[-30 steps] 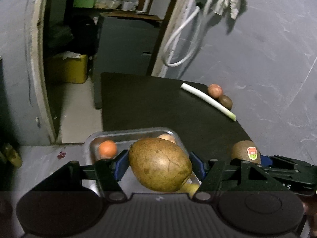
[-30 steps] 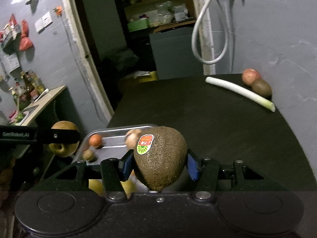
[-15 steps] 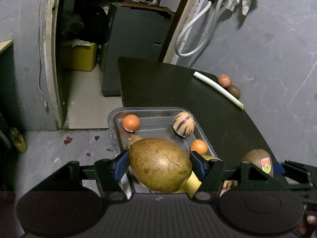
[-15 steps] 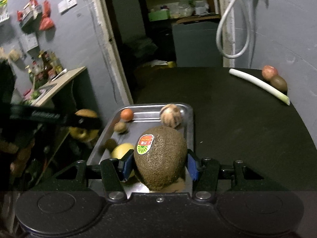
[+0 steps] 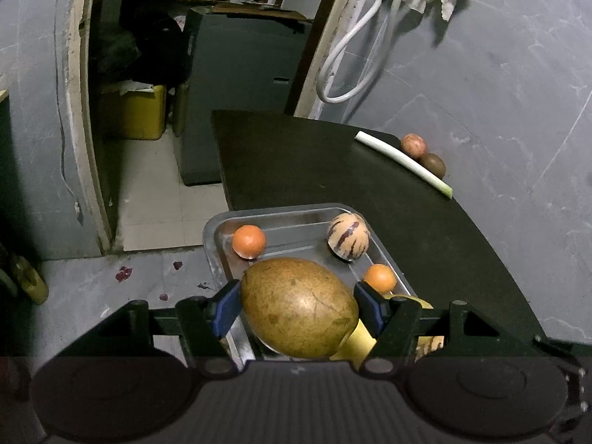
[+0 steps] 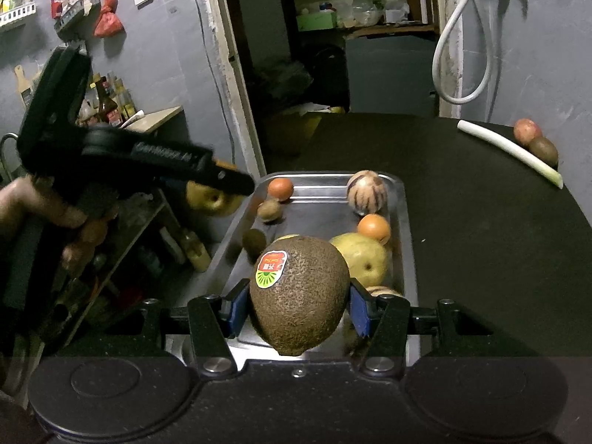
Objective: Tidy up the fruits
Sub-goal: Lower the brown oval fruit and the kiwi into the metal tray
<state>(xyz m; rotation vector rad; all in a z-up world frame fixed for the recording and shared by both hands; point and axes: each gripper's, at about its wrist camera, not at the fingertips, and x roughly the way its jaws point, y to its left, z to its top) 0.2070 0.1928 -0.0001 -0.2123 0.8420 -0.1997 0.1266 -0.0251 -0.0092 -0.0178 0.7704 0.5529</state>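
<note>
- The left gripper (image 5: pixel 298 309) has its blue-padded fingers (image 5: pixel 225 307) pinching a large golden-brown pear (image 5: pixel 298 307), held in the air over the near end of the metal tray (image 5: pixel 212 236).
- The right gripper (image 6: pixel 298 310) has its fingers (image 6: pixel 235 309) clamped on a big brown kiwi (image 6: pixel 299 296) with a red and green sticker (image 6: pixel 271 270), also held above the near end of the tray.
- In the right wrist view the left gripper shows at 9 o'clock, with the pear hanging just off the tray's left rim.
- The tray sits at the edge of the dark surface (image 6: pixel 462 222).
- Inside it: an orange (image 5: pixel 248 241) at 11 o'clock, a striped melon (image 5: pixel 347 236) at 1 o'clock, and a second orange (image 5: pixel 380 278) beside the right wall.
- The right wrist view adds a yellow pear (image 6: pixel 364 259) touching that second orange, and two small kiwis (image 6: pixel 270 210) along the left wall.
- Well apart from the tray, at 2 o'clock on the surface, a leek stalk (image 5: pixel 403 162) lies on a slant, with a reddish fruit (image 5: pixel 413 145) and a brown fruit (image 5: pixel 433 164) just beside it against the wall.
</note>
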